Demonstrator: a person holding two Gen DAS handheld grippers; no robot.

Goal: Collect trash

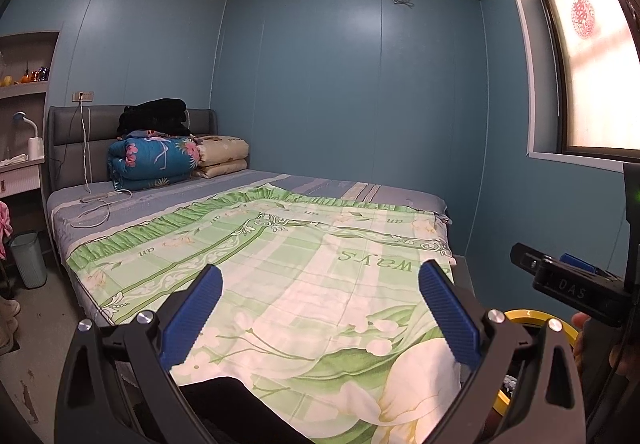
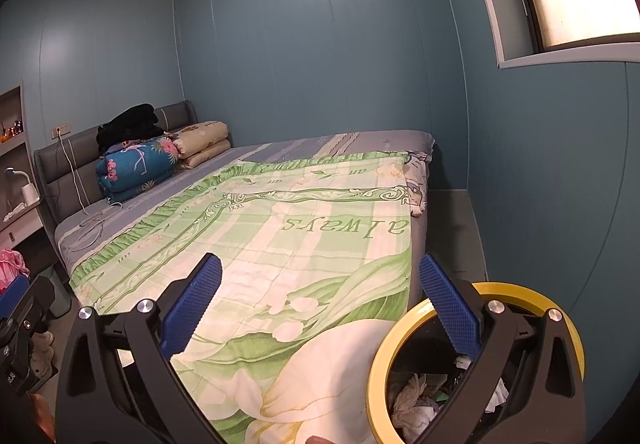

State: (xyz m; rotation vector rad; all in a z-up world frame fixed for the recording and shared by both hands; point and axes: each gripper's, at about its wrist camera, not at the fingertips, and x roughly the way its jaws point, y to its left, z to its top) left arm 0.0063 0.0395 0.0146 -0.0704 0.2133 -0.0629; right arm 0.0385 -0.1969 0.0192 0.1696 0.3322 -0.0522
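Observation:
A yellow-rimmed trash bin (image 2: pixel 378 360) stands on the floor at the foot corner of the bed. Crumpled white paper and scraps (image 2: pixel 412 400) lie inside it. My right gripper (image 2: pixel 319 264) is open, its right finger above the bin's rim and its left finger over the green floral quilt (image 2: pixel 280 244). My left gripper (image 1: pixel 320 272) is also open, hovering over the same quilt (image 1: pixel 304 268) with nothing between its blue pads (image 1: pixel 200 308). In the left wrist view the bin's yellow rim (image 1: pixel 524 316) peeks out behind the right finger.
Folded quilts (image 1: pixel 156 160) and black clothing are piled at the headboard. A white charging cable (image 1: pixel 94 204) lies on the sheet. A pale blue waste bin (image 1: pixel 28 258) stands on the floor left of the bed, below a nightstand. Blue walls close the far and right sides.

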